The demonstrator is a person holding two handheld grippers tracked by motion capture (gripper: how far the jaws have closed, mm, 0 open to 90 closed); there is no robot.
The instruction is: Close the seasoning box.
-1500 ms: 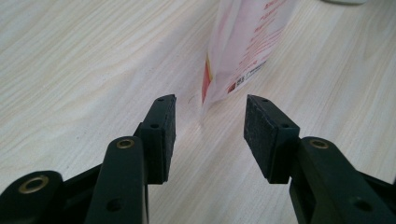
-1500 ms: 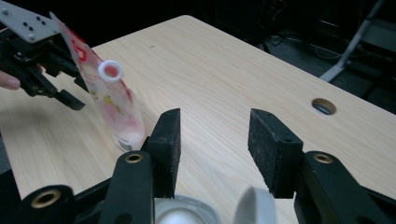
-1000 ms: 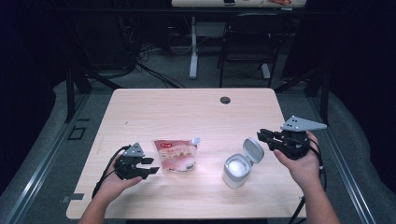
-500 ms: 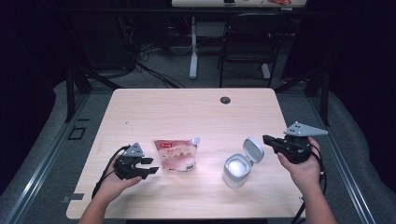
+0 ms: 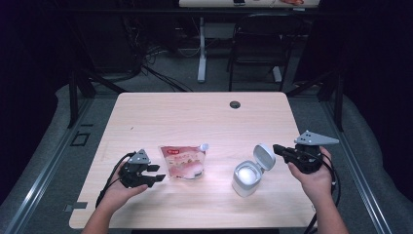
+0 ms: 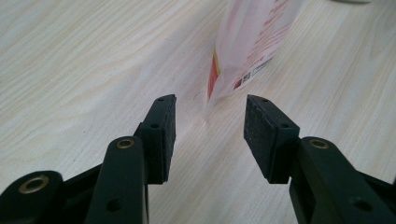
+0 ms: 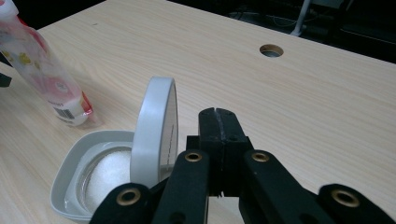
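The right gripper (image 5: 276,147), jaws just closed empty, has sunk beside the jar's hinged lid (image 5: 265,156); left gripper (image 5: 155,174) gapes near the pouch (image 5: 183,161).

Tool (image 7: 219,114) closed, empty, just beside container's (image 7: 70,163) raised lid (image 7: 156,128).

Clear pouch (image 5: 183,161), pink-and-red print, white screw spout at its upper right corner; stands on the worktop (image 5: 204,112), left of centre, near the front edge. Barcode at its bottom edge. Right of it, apart: grey container (image 5: 246,178), rounded-square, white granules inside; hinged lid (image 5: 264,156) stands open, upright.
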